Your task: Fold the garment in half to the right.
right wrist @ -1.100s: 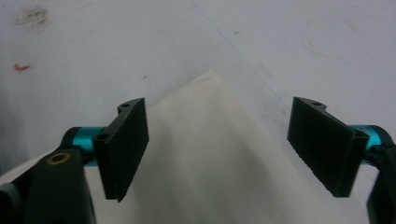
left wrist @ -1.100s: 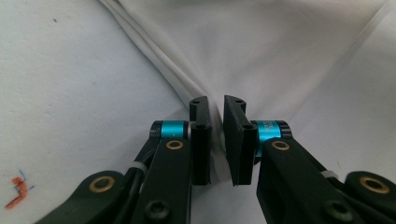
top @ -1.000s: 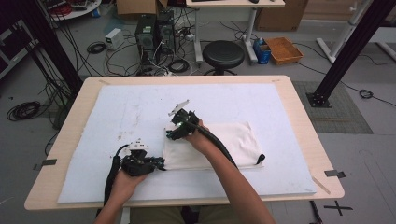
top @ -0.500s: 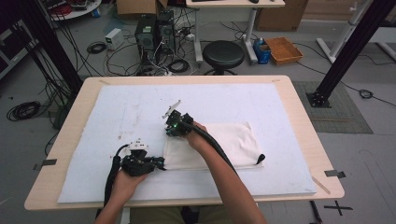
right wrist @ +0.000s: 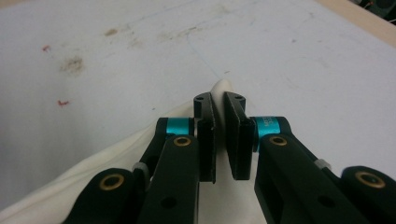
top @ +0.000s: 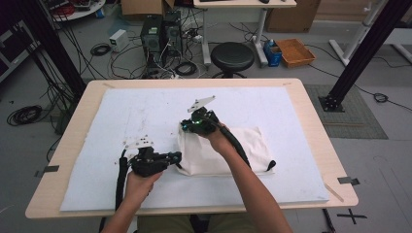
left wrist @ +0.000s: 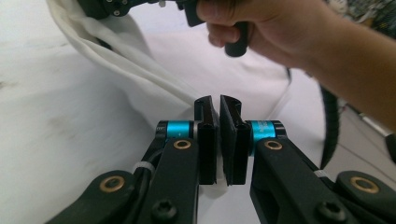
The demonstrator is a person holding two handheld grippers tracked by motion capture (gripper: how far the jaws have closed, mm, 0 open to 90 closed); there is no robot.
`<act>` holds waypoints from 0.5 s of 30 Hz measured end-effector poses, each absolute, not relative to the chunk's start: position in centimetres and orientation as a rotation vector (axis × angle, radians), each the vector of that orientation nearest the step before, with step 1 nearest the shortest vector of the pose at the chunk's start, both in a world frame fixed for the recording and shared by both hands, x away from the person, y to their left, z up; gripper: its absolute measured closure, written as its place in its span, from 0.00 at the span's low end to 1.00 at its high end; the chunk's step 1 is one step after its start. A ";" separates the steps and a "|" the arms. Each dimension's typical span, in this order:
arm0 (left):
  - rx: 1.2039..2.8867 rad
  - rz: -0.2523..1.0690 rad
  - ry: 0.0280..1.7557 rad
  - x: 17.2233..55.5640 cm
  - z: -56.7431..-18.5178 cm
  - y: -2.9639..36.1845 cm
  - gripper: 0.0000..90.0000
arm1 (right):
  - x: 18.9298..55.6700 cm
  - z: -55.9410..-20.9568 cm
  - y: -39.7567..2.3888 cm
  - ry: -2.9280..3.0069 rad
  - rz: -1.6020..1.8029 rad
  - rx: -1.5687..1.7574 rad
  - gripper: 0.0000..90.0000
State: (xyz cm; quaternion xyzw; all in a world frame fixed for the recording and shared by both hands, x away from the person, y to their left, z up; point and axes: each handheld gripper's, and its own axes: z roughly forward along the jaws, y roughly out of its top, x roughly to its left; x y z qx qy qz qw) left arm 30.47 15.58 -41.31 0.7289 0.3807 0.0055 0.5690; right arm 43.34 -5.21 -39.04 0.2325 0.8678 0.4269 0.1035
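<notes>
A white cloth (top: 243, 150) lies on the white mat (top: 121, 121), right of the table's middle. My right gripper (top: 188, 127) holds the cloth's far left corner a little above the mat. In the right gripper view its jaws (right wrist: 219, 99) are shut on the cloth (right wrist: 93, 182), whose tip pokes out above them. My left gripper (top: 178, 156) is at the cloth's near left corner, low on the mat. In the left gripper view it (left wrist: 219, 100) is shut on the cloth's edge (left wrist: 140, 70), which runs up to the other hand (left wrist: 261, 32).
The mat covers most of the wooden table (top: 311, 111), with bare mat to the left and far side. Behind the table stand a black stool (top: 232, 56), computer towers (top: 158, 36) and floor cables. Black frame posts (top: 359, 53) rise at both sides.
My right gripper has shifted slightly right and up with the cloth corner in it. The left gripper has stayed where it was.
</notes>
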 end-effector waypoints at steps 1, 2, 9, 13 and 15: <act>1.713 0.011 0.880 30.6 -41.1 15.2 0.95 | 43.3 -38.8 -5.7 2.547 1.281 0.699 0.93; 1.710 0.002 0.871 30.8 -40.9 14.8 0.95 | 43.3 -38.6 -6.3 2.538 1.296 0.707 0.93; 1.690 -0.028 0.816 32.2 -39.2 11.7 0.95 | 43.6 -37.5 -11.0 2.438 1.405 0.818 0.94; 1.705 -0.040 0.789 33.0 -38.2 9.5 0.95 | 43.4 -36.9 -13.4 2.381 1.439 0.863 0.94; 1.706 -0.043 0.781 33.2 -37.8 8.8 0.95 | 43.3 -36.6 -14.6 2.352 1.461 0.882 0.94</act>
